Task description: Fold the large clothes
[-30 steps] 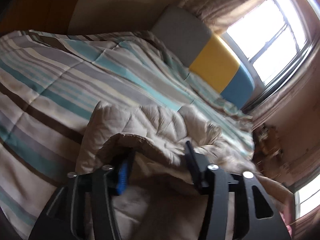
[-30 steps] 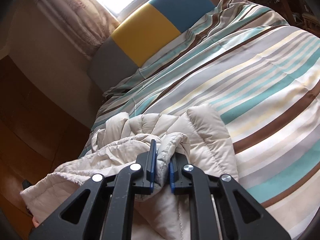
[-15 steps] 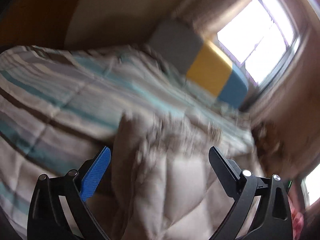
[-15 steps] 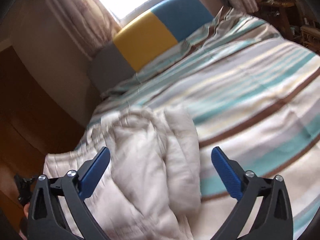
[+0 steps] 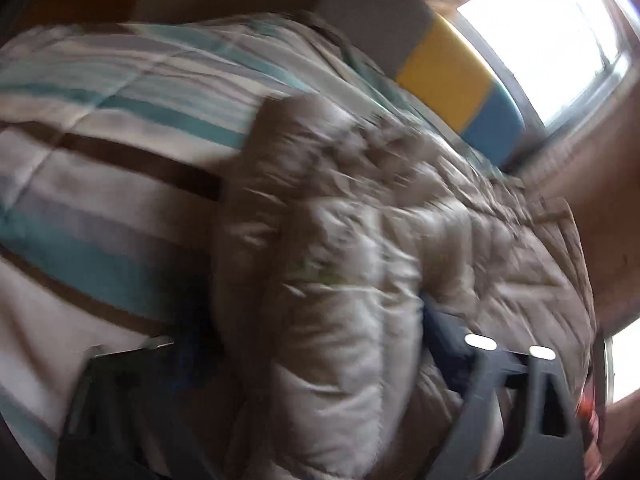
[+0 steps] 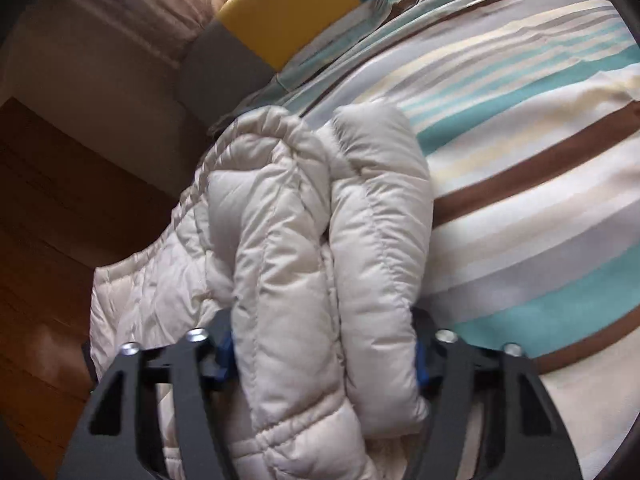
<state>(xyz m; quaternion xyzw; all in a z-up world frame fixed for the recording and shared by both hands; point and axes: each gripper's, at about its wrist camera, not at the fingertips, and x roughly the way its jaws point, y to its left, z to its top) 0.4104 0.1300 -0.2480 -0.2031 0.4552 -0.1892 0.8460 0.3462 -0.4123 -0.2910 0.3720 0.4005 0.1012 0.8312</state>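
One cream quilted puffer jacket (image 6: 320,248) lies bunched on the striped teal, brown and cream duvet (image 6: 520,140), near its edge. Right gripper (image 6: 320,356): jaws partly closed, blue pads against both sides of two thick padded folds, clasping the jacket. Left gripper (image 5: 304,360): heavy blur; fingers straddle a jacket fold, cannot tell whether it grips. Beyond the jacket, grey, yellow and blue headboard (image 6: 276,28). Wooden floor (image 6: 48,240) beside the duvet. Bright window (image 5: 560,32) past the headboard.
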